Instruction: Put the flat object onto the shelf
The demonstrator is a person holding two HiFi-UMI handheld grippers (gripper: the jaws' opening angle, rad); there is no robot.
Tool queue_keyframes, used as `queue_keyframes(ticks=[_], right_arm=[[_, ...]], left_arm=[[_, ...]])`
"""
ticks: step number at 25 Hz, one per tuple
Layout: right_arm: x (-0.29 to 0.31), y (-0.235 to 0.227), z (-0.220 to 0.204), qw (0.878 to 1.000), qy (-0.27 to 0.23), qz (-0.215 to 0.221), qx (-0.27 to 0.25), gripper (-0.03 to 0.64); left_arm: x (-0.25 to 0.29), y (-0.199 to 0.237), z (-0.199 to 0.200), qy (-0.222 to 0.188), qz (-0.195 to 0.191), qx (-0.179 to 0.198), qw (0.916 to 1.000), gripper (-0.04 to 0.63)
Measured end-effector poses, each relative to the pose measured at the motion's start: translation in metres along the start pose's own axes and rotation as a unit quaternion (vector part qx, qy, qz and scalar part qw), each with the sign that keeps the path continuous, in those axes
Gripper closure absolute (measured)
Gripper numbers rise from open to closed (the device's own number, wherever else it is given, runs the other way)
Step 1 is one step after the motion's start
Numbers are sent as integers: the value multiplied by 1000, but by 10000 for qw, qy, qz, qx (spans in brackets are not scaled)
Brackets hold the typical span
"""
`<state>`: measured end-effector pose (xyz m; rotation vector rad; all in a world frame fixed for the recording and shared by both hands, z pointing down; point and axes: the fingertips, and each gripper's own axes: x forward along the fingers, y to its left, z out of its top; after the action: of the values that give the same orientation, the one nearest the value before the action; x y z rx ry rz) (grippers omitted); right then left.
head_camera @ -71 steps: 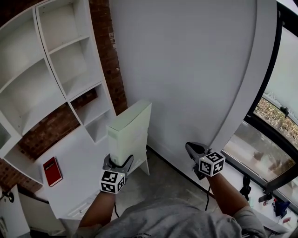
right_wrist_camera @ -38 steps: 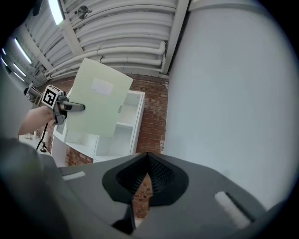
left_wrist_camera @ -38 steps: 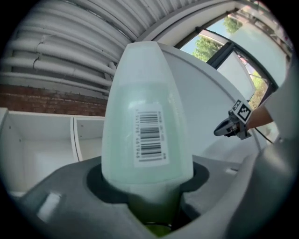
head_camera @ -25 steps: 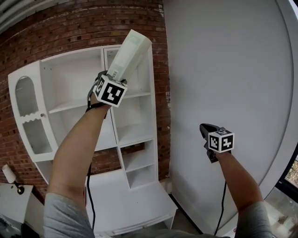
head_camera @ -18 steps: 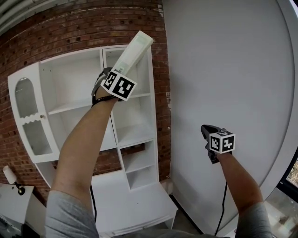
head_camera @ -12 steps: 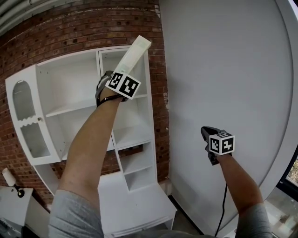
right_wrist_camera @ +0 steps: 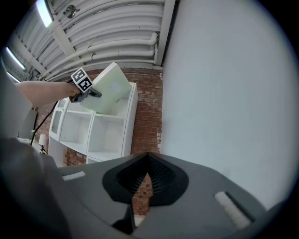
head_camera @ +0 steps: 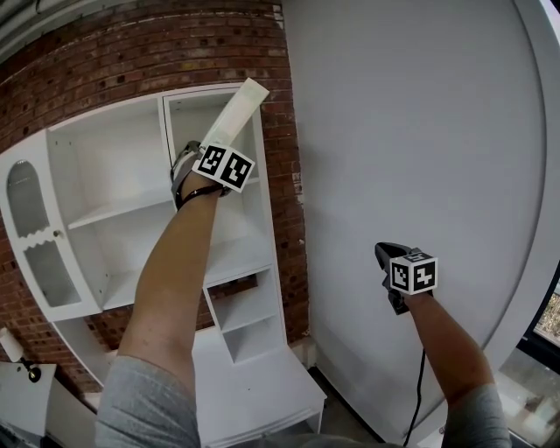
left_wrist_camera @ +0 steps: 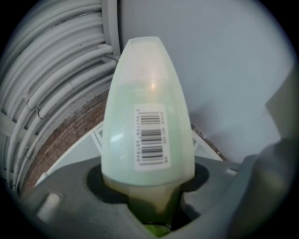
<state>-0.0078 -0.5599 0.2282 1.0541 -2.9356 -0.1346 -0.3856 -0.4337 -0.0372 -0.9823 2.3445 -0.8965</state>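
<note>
The left tool (head_camera: 208, 150) clamps the flat object (head_camera: 238, 107) by its near end at upper centre, so the free end likely enters the shelf (head_camera: 131, 206) first. The right tool (head_camera: 386, 255), closed and empty, hangs clear at lower right.

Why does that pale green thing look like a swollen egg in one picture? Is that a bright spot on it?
Left gripper view: the wide-angle lens sits close, so the flat object bulges and tapers, with soft glare above its barcode label. Head view: the same object looks slim, while the shelf bows. Right gripper view: a ceiling light burns white.
</note>
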Motion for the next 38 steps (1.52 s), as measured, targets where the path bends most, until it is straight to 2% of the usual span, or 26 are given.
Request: queue_keyframes(ticks=[6,8,12,21,32,38], right_arm=[[4,-12,-8,9999,118,-103,43,607],[8,-11,-9,9998,163,-117,45,607],[12,-5,-10,9997,233,-104,46,607],[15,-4,-4,9997,207,-93,124,607],[25,-14,5,9998,140,-90,120,607],[47,-13,16,9998,101,-148,119,607]], left_arm=[[8,-11,4,-71,-109,-122,9998,324],[6,-8,5,-58,-71,-57,9999,324],[0,-1,3,103,12,79,9999,325],[-2,-1,-1,380,1,-136,9992,324],[42,-6,-8,514,95,-93,9986,321],[66,-3,-9,503,7,-174,9986,319]])
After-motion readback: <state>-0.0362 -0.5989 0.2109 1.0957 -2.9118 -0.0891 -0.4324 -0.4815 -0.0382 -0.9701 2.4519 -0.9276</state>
